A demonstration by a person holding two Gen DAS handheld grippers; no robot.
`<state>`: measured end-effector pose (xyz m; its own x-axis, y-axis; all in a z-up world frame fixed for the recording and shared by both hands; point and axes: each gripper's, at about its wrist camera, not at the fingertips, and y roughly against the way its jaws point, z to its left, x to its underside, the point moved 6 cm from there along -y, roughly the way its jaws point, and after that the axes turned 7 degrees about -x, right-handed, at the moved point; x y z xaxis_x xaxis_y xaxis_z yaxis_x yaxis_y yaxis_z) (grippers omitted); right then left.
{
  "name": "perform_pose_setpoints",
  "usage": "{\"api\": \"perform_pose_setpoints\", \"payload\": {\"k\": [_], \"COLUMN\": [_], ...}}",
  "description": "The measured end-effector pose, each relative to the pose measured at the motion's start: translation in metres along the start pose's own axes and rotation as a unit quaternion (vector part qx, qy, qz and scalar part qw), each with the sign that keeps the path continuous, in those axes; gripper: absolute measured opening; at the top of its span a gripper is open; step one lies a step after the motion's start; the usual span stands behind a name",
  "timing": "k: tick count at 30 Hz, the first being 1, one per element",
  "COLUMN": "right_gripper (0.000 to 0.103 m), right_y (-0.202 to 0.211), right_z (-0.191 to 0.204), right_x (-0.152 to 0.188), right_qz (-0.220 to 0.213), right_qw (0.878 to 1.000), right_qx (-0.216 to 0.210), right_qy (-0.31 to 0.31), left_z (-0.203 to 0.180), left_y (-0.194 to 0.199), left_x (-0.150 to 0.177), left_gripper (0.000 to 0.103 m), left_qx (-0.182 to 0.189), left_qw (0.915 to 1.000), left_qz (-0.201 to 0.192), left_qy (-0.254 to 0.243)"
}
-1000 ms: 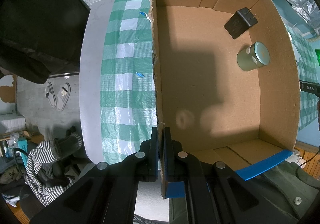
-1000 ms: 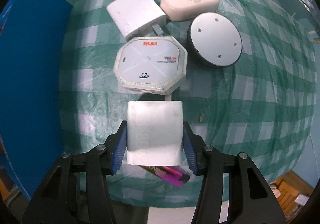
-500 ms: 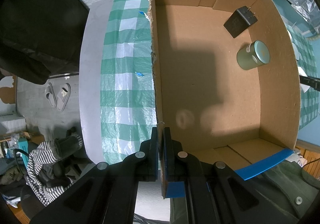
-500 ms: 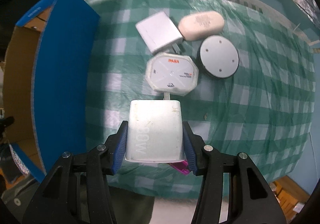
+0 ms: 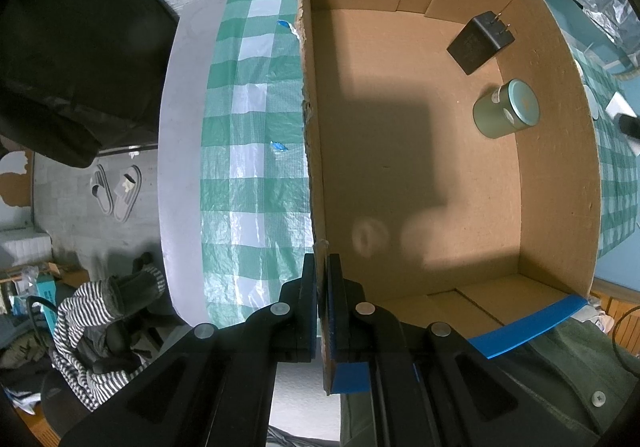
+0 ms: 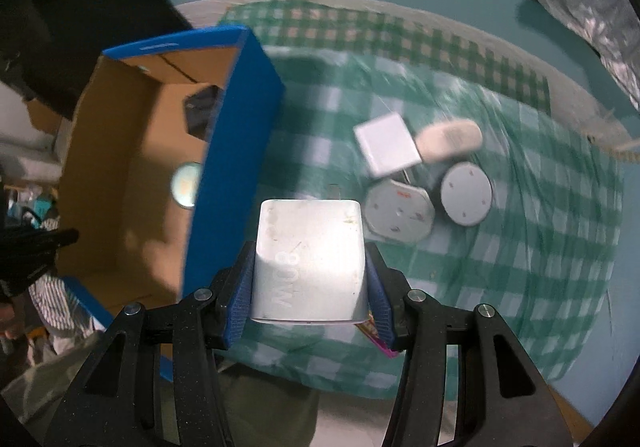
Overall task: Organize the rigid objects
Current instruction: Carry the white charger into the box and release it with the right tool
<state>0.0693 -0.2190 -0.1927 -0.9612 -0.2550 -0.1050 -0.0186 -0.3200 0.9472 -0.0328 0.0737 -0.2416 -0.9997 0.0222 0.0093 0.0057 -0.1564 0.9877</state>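
The cardboard box point(image 5: 420, 167) sits on the bench, its wall pinched by the left gripper point(image 5: 322, 287). The right gripper point(image 6: 310, 287) clamps the white charger point(image 6: 308, 259), raised beside the box. Clear the blue rim before lowering it onto bare floor, away from the tin point(image 5: 506, 113).

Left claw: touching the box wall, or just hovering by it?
Touching. The left wrist view shows the left claw shut on the cardboard box wall, pads pressed against both faces.

Round table point(image 5: 176, 175) w/ checked cloth point(image 6: 520, 287): box point(image 6: 236, 151), chargers, discs.
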Motion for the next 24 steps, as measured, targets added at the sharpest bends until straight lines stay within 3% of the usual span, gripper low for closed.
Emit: {"api": "perform_pose_setpoints", "payload": {"k": [11, 24], "right_gripper": [0.051, 0.051], "right_y": [0.005, -0.032], "right_z": [0.06, 0.121], "right_x": [-0.024, -0.027], "right_qz": [-0.007, 0.034], "right_qw": [0.996, 0.98], "right_qx": [-0.022, -0.021], "right_qy": [0.091, 0.192], "left_z": [0.0, 0.0], "left_y": [0.0, 0.0], "left_x": [0.0, 0.0], "left_gripper": [0.004, 0.004], "left_qx": [0.0, -0.001], "left_qw": [1.0, 1.0], "left_qz": [0.001, 0.002], "left_qy": [-0.001, -0.001]}}
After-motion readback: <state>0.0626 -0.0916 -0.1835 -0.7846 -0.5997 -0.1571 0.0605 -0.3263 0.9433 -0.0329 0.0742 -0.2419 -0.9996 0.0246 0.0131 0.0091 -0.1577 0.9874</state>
